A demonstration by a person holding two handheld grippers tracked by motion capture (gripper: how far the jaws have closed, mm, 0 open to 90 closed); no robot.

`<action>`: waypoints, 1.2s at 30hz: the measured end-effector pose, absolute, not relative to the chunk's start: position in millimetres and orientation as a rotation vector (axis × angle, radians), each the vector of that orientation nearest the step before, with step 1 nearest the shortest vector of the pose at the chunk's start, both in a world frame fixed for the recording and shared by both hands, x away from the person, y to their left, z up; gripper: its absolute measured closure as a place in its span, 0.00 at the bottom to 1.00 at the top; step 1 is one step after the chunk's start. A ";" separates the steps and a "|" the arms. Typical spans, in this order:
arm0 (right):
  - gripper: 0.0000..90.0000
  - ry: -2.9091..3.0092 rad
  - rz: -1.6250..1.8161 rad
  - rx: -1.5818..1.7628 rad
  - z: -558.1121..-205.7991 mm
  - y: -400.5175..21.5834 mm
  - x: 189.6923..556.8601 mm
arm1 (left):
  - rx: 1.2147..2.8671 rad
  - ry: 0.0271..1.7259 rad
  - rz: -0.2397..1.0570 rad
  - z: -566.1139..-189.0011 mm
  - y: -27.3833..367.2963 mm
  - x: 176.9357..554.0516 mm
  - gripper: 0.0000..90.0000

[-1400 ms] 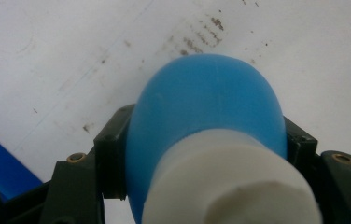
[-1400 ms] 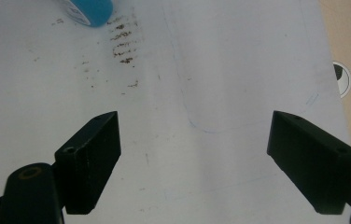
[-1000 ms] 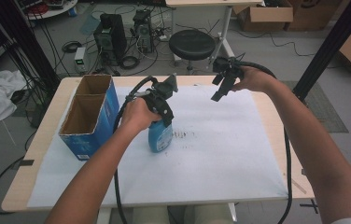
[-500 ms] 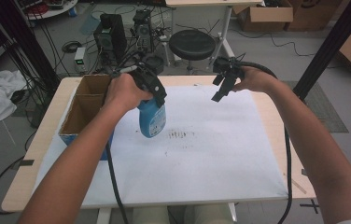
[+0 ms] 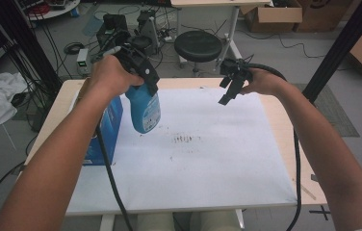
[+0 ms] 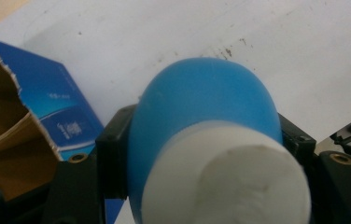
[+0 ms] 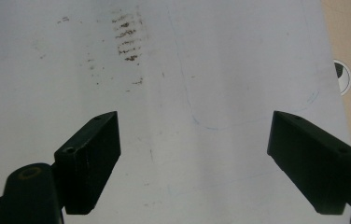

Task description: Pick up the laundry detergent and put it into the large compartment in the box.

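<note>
my left gripper (image 5: 143,79): squeezes a smooth, round blue bottle (image 5: 145,109)
my right gripper (image 5: 232,86): spread wide over flat white paper (image 5: 208,159)

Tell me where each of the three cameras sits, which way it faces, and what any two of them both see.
High view: above the person's side, looking forward and down on the white sheet; both forearms, the left gripper and the right gripper show.
Left gripper view: on the left gripper, looking along its jaws, clamped on the blue bottle, beside the blue box.
Right gripper view: on the right gripper, looking down on the sheet between open jaws.
Shared: the high and right gripper views both show the brown smudges.
</note>
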State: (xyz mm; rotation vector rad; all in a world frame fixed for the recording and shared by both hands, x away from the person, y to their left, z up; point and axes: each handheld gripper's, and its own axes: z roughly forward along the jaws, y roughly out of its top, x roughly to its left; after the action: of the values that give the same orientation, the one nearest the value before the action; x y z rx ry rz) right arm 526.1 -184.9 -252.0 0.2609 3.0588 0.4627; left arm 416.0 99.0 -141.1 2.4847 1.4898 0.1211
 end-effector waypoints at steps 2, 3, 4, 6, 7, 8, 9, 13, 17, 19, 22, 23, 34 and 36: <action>0.19 3.060 0.459 0.260 -251.6 -185.0 526.1 | 2.475 1.504 0.124 -138.1 101.9 415.7 0.42; 0.19 3.058 0.465 0.249 -251.9 -185.2 527.0 | 2.460 1.534 0.132 -132.3 107.6 415.2 0.42; 0.19 3.058 0.466 0.253 -251.8 -185.5 527.0 | 2.451 1.551 0.140 -129.2 110.2 414.9 0.42; 0.19 3.058 0.462 0.252 -251.8 -185.5 527.1 | 2.449 1.562 0.151 -126.1 112.9 414.6 0.42; 0.19 3.057 0.450 0.265 -252.2 -185.4 526.7 | 2.423 1.592 0.170 -120.2 117.9 413.9 0.42; 0.19 3.058 0.453 0.259 -252.4 -185.3 527.0 | 2.423 1.592 0.170 -120.2 117.9 413.9 0.42; 0.19 3.060 0.450 0.257 -252.6 -185.0 526.9 | 2.401 1.616 0.186 -114.4 124.0 413.3 0.42; 0.19 3.060 0.454 0.253 -252.4 -184.3 526.4 | 2.343 1.670 0.199 -106.1 137.0 411.3 0.42; 0.19 3.057 0.459 0.252 -251.3 -184.7 526.2 | 2.323 1.708 0.209 -99.4 150.1 410.5 0.42; 0.19 3.058 0.456 0.260 -250.9 -185.1 525.6 | 2.303 1.738 0.208 -96.8 156.4 410.4 0.42; 0.19 3.058 0.460 0.253 -250.6 -185.9 525.9 | 2.290 1.764 0.212 -94.6 162.0 410.7 0.42; 0.19 3.056 0.465 0.264 -249.5 -186.2 525.9 | 2.275 1.788 0.220 -92.3 167.1 410.7 0.42; 0.19 3.057 0.463 0.252 -249.3 -184.0 525.9 | 2.198 1.903 0.274 -89.2 199.8 408.1 0.42; 0.19 3.060 0.456 0.262 -249.2 -183.8 525.5 | 2.185 1.924 0.288 -91.4 205.0 408.1 0.42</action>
State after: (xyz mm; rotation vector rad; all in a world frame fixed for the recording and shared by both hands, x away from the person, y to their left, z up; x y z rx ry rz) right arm 525.5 -183.8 -249.2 0.2616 3.0596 0.4558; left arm 408.1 205.0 -91.4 2.1846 1.9244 0.2884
